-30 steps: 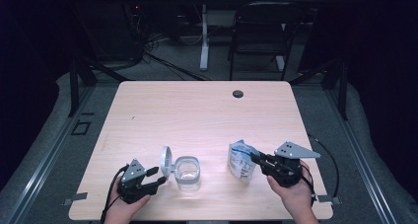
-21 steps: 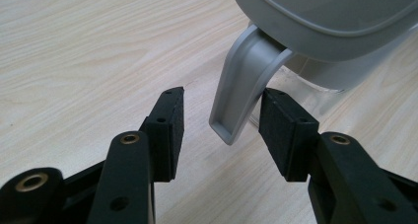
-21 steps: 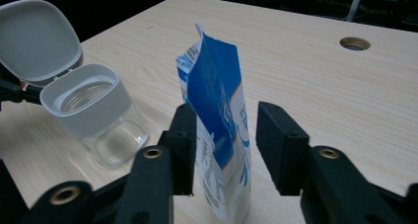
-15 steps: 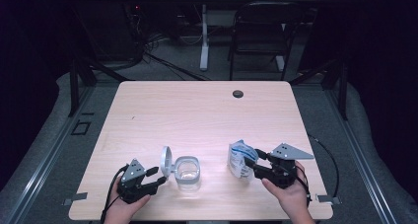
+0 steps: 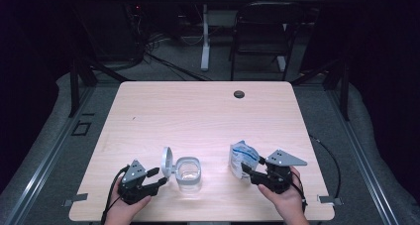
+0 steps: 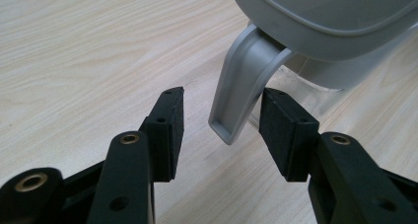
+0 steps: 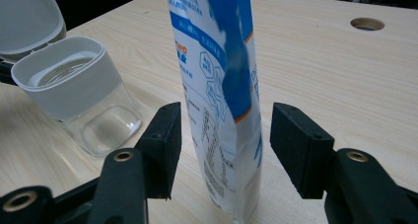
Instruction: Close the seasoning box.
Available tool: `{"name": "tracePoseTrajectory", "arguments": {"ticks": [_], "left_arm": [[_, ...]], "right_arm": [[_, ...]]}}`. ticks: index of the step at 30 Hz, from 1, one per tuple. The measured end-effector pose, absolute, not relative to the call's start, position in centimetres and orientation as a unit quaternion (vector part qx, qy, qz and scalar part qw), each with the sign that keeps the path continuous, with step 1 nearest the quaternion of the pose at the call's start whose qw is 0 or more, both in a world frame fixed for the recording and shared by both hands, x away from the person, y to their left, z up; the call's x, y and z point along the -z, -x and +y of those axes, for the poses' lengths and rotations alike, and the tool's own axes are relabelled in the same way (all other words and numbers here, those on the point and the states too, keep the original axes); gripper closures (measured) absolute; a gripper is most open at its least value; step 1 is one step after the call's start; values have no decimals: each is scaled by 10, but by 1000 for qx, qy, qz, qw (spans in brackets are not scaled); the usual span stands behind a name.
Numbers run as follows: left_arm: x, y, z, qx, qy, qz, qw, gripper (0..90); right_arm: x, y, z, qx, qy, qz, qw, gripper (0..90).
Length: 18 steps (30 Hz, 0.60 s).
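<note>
The blue-and-white plastic pouch (image 7: 222,100), top cut off, stands between the wide right gripper (image 7: 224,145); the left gripper (image 6: 219,130), wide, straddles the grey lid tab (image 6: 241,86).

In the left gripper view the grey lid (image 6: 325,21) runs off the top and right edges, and the clear container (image 6: 315,78) beneath it is mostly hidden behind that lid and its latch tab (image 6: 241,86). In the right gripper view the blue-and-white pouch (image 7: 222,100) is cut off at the top, its small print too blurred to read. The lid's left part is lost past the edge there.
</note>
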State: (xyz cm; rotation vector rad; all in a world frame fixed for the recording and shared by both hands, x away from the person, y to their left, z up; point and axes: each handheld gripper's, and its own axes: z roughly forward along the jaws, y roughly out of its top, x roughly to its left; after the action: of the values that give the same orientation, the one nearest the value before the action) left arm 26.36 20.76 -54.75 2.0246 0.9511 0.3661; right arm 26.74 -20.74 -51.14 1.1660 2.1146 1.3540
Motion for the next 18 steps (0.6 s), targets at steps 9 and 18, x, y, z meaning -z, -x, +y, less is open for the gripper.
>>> {"name": "tracePoseTrajectory", "arguments": {"ticks": [9, 18], "left_arm": [[548, -264, 208, -145, -809, 379, 425, 527], [548, -264, 208, -144, -811, 376, 424, 527]], "right_arm": [[520, -272, -210, -488, -434, 739, 166, 454], [531, -278, -211, -489, -453, 732, 140, 446]]}}
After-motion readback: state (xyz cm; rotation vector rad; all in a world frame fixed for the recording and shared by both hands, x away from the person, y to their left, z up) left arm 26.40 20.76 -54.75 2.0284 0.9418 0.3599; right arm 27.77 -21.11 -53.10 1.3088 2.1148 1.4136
